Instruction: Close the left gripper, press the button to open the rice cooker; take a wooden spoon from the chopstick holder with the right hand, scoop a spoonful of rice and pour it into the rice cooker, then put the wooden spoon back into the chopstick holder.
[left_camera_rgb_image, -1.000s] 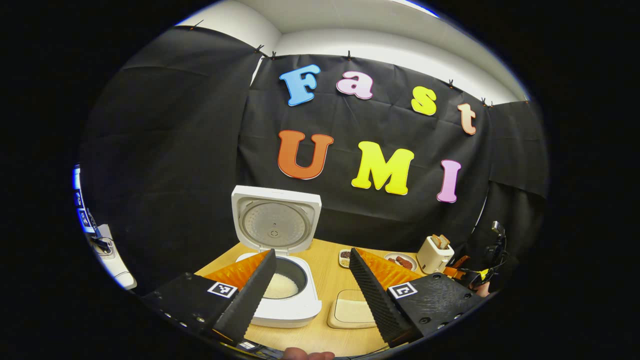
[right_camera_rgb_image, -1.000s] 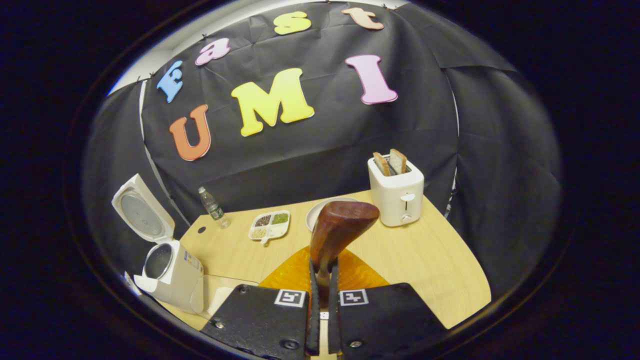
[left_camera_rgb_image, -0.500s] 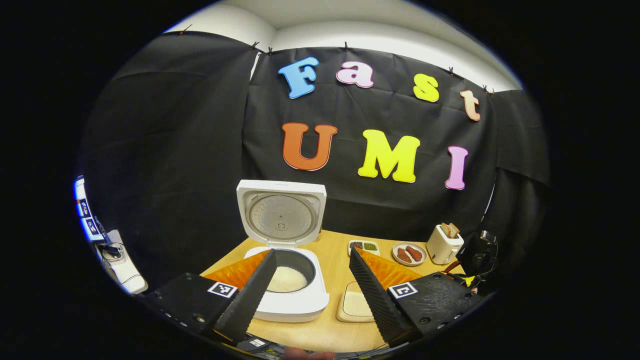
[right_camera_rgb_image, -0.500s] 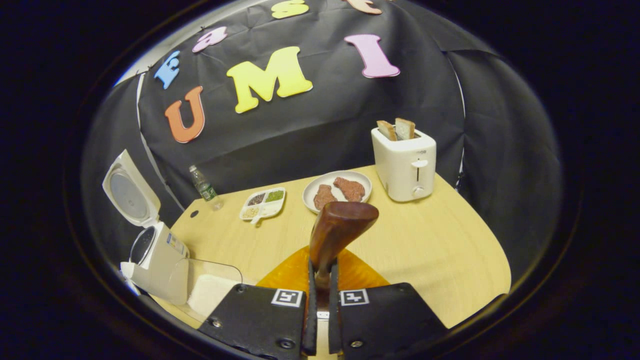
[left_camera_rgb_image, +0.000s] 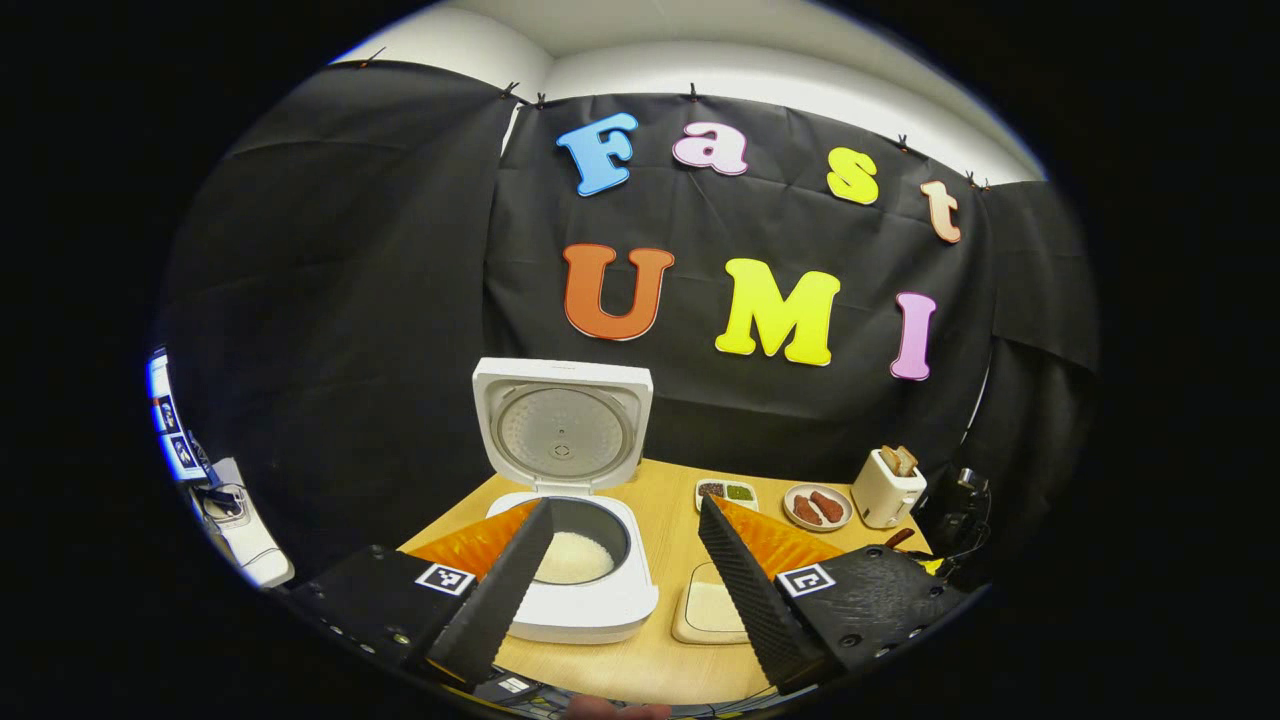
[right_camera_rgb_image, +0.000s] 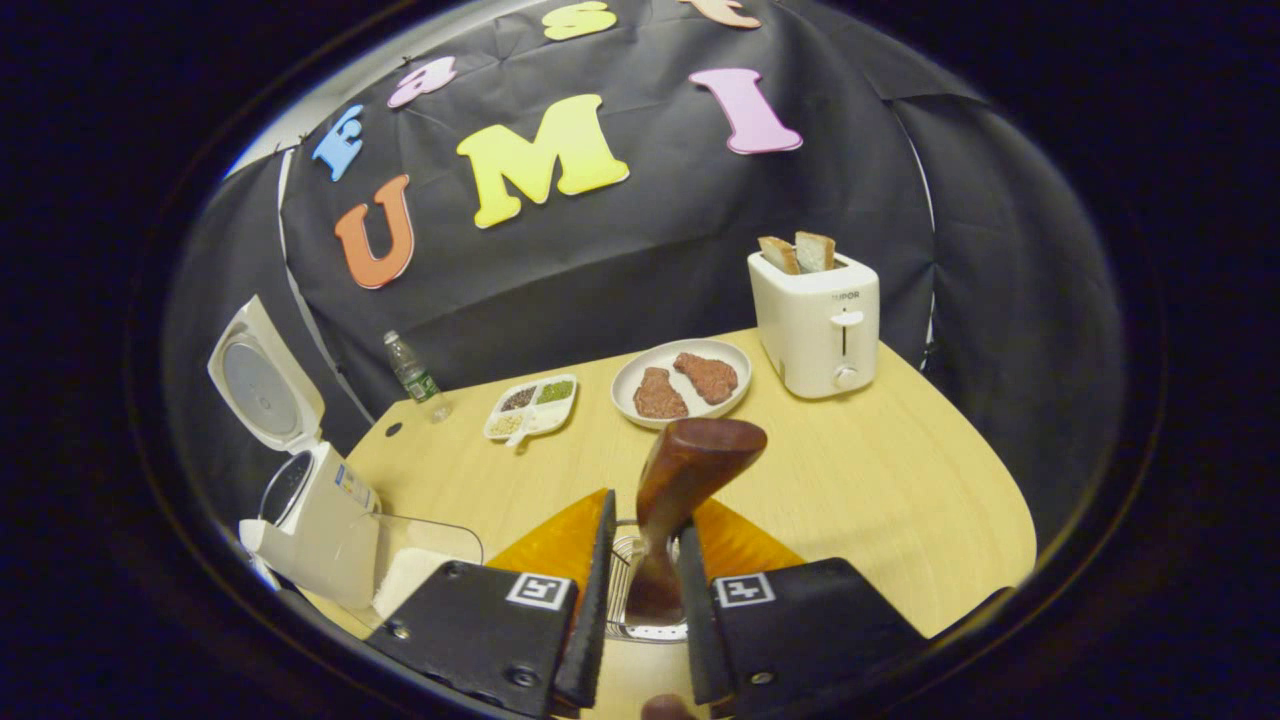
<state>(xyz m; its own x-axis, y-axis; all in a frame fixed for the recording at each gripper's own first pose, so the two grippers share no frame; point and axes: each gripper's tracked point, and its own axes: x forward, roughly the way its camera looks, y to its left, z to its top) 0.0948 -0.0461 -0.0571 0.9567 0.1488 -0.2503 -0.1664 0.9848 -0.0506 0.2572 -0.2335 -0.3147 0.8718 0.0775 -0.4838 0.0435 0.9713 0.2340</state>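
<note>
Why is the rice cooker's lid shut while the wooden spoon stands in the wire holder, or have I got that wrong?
One thing is wrong: the rice cooker has its lid open, as the left gripper view shows. The wooden spoon does stand in the wire holder.

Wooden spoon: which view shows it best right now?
The right gripper view: the wooden spoon stands upright between the open right gripper fingers, its handle down in the wire chopstick holder. The left gripper view gives no clear look at it.
</note>
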